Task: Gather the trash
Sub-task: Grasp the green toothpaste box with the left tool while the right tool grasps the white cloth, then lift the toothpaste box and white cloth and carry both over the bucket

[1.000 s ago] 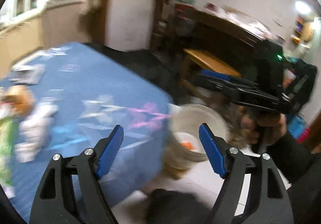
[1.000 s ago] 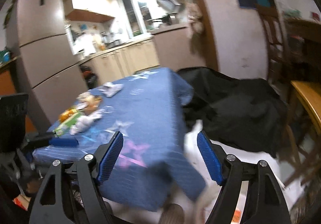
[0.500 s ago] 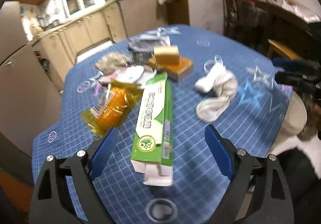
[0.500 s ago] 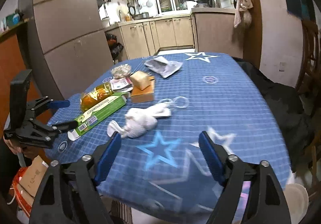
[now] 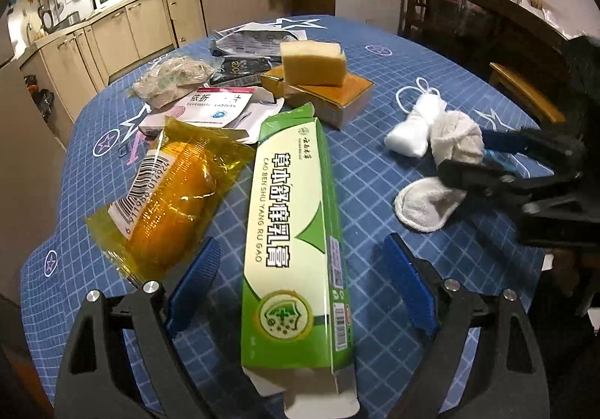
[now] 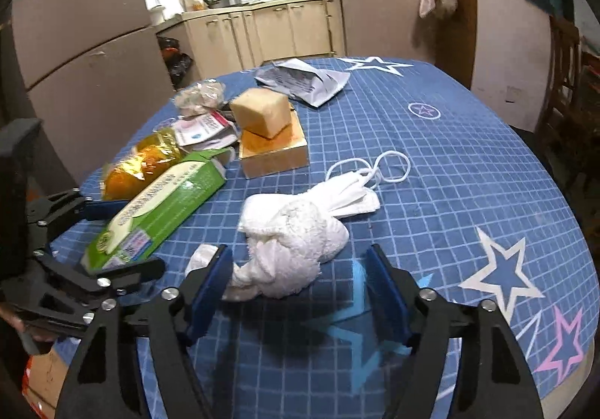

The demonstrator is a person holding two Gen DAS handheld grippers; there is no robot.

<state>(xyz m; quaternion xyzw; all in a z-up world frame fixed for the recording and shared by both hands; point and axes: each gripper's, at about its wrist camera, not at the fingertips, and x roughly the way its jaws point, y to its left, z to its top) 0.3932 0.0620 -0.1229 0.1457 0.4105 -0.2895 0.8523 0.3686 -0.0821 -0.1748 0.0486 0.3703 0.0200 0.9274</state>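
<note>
The left gripper hangs over the near edge of the blue star-patterned table with its jaws spread wide on either side of a green toothpaste box; the box lies flat between them, its near end reaching that edge, and neither pad touches it. Just beside the box on its left lies an orange item in a yellow wrapper, and toward the table's middle sit a tan sponge on a brown box, a tablet packet and other wrappers. The right gripper is at the near edge too, its jaws closing around a crumpled white cloth; the left pad looks close against the cloth's tail, though whether it presses is hard to tell, and the right pad stands clear. A white face mask with loose loops lies touching the cloth's far side.
</note>
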